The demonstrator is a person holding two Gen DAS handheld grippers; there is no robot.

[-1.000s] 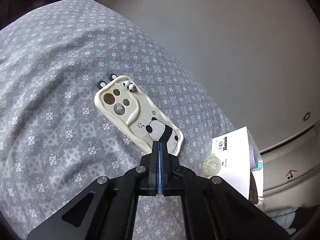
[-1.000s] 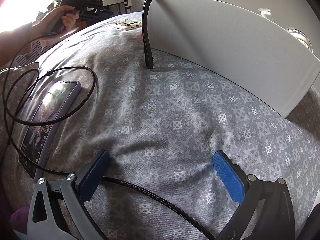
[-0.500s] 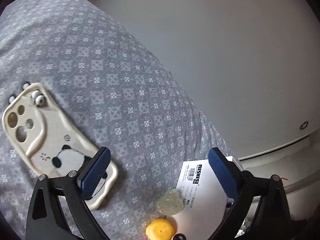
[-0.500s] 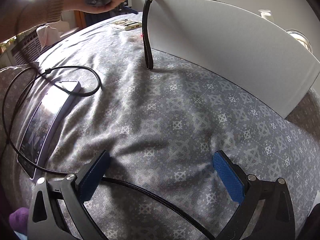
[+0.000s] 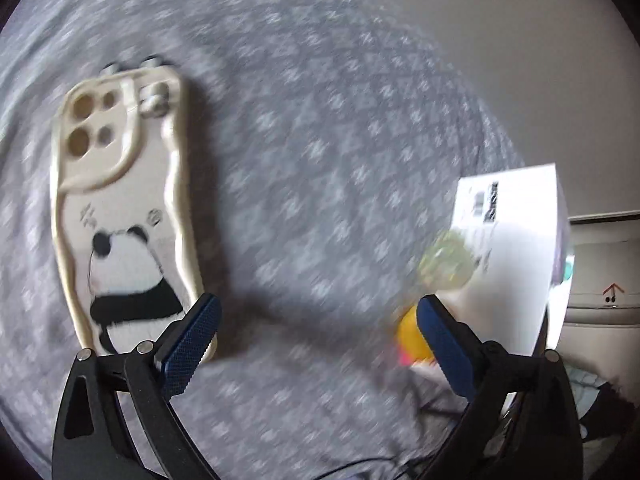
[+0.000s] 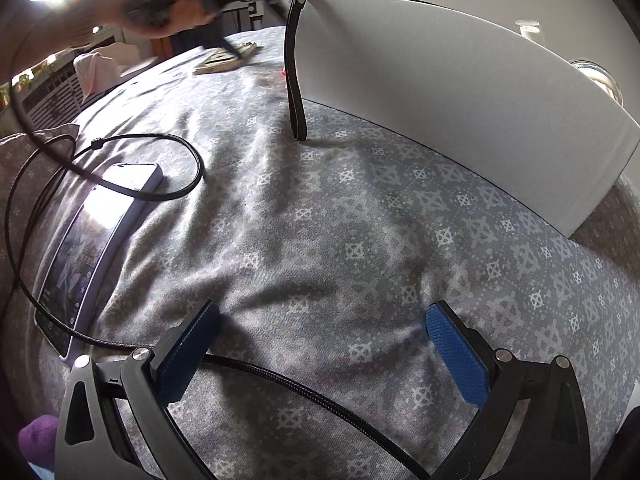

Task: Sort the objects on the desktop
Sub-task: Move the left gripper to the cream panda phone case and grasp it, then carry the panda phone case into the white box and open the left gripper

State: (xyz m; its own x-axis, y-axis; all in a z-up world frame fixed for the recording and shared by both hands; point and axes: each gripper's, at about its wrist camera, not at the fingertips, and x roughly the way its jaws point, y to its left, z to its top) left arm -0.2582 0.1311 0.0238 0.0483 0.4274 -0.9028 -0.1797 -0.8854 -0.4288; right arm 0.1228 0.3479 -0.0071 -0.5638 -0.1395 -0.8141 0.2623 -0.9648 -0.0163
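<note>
A cream phone case with a panda print (image 5: 120, 216) lies flat on the grey patterned cloth (image 5: 304, 152). My left gripper (image 5: 316, 332) is open and empty, its left finger just over the case's near end; the view is motion-blurred. A clear greenish ball (image 5: 446, 260) and a yellow object (image 5: 412, 338) lie by its right finger. My right gripper (image 6: 322, 344) is open and empty above the cloth (image 6: 360, 220). A black cable (image 6: 280, 380) runs between its fingers. A phone (image 6: 92, 248) lies screen-up at the left. The case also shows far off in the right wrist view (image 6: 224, 60).
A white box with a label (image 5: 516, 248) stands at the cloth's right edge. A large white zip pouch with a black strap (image 6: 460, 92) stands upright behind my right gripper. A purple object (image 6: 38, 436) lies at the lower left. The person's hand (image 6: 160, 8) holds the left gripper.
My left gripper has opened and let go of the phone case, swung right, then back toward the case. The right gripper has stayed still and open.
</note>
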